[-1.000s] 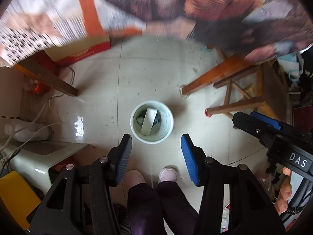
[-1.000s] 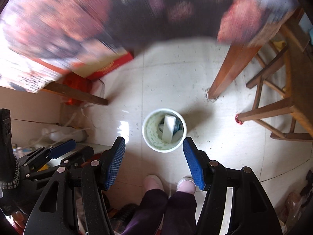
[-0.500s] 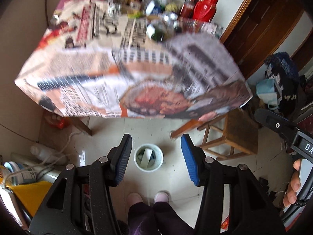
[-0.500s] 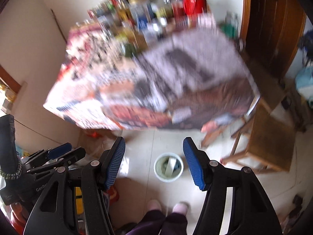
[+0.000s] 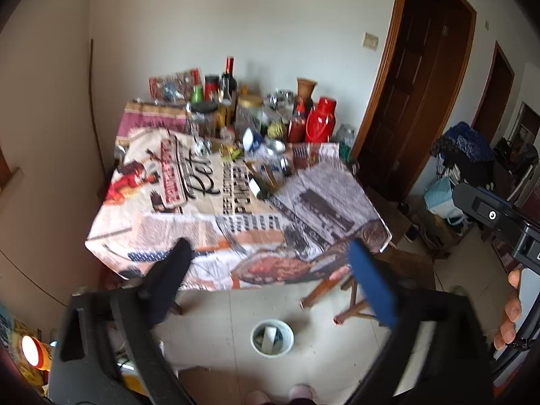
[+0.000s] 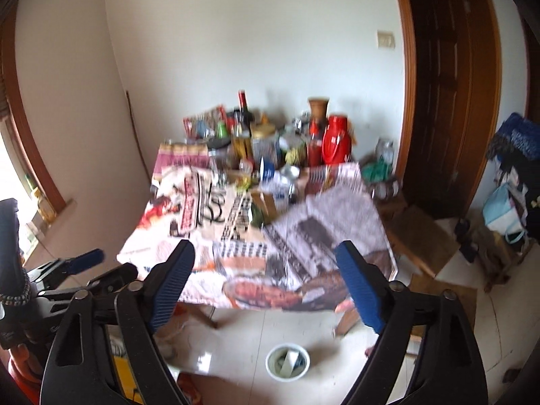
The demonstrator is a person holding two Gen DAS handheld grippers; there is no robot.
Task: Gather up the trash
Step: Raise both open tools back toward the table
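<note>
On the floor before the table [image 5: 236,222], the trash bin [image 5: 272,338] already holds some scraps. Left gripper [image 5: 266,263] and right gripper [image 6: 265,266] both gape wide, carrying nothing. Likely more litter waits among the clutter on the table; collection looks unfinished.

White walls [image 5: 270,17]; pale tiled floor [image 6: 236,347], glossy with reflected light. Table [image 5: 236,202] in the corner, covered in printed newspaper sheets, cluttered at the back. Dark wooden door [image 5: 415,101] on the right in a brown frame. Wooden stool [image 6: 422,236] just beside the table. Bright window [image 6: 13,168] at far left.
</note>
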